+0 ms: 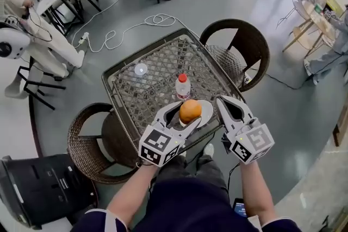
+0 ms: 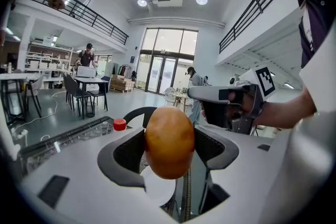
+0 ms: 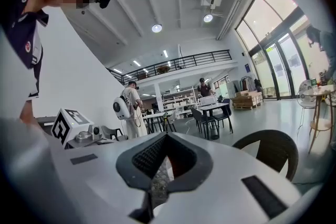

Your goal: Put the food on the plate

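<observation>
Two grippers are held over the near edge of a metal mesh surface [image 1: 144,89]. The fingers [image 2: 118,157] of the left gripper [image 1: 187,114] are closed on an orange [image 1: 190,111], which is gripped from both sides and is held just over a white plate [image 1: 207,111] at the surface's near edge; whether the orange touches the plate cannot be told. The right gripper [image 1: 225,101] is seen just beside the plate, and its fingers [image 3: 142,157] are brought together at the tips with nothing between them. A bottle [image 1: 183,87] with a red cap is placed just behind the plate. A wicker chair [image 1: 242,43] is set at the far right of the surface.
</observation>
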Available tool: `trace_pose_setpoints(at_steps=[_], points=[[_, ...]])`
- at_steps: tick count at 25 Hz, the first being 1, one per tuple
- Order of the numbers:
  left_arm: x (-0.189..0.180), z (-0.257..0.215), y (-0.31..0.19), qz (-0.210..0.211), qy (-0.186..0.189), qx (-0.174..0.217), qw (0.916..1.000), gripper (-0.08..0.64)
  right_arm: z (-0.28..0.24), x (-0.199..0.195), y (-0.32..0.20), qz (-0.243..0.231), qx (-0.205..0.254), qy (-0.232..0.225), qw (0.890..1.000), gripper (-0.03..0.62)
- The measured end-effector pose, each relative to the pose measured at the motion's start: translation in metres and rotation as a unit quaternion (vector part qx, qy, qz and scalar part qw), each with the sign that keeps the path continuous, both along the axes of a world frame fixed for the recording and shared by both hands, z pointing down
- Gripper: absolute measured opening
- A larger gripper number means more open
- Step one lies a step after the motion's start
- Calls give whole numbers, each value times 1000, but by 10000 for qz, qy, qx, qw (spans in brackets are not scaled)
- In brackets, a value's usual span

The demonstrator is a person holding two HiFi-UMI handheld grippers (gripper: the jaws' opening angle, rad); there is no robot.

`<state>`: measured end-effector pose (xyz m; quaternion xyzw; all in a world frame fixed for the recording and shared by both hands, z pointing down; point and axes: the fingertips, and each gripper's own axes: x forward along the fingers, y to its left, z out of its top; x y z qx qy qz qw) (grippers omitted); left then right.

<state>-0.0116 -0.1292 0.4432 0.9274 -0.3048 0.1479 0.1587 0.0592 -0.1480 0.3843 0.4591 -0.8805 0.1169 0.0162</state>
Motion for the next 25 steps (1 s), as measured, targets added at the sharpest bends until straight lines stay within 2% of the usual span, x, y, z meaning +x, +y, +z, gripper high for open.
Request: trace_pose_setpoints(at_steps=[9,13,25], points=[[20,56,-11,-295,-771,-208,9964,299,41,14,-3,-435,-296,13,9986,3],[32,96,-16,-285,-1242,-418,9910,299,68,31,-8,-466,-577,-25,9972,3],[33,183,-26,-222,-1938,-1113,9745,299,126,33,-10,-518,-1165,315,9913,3]])
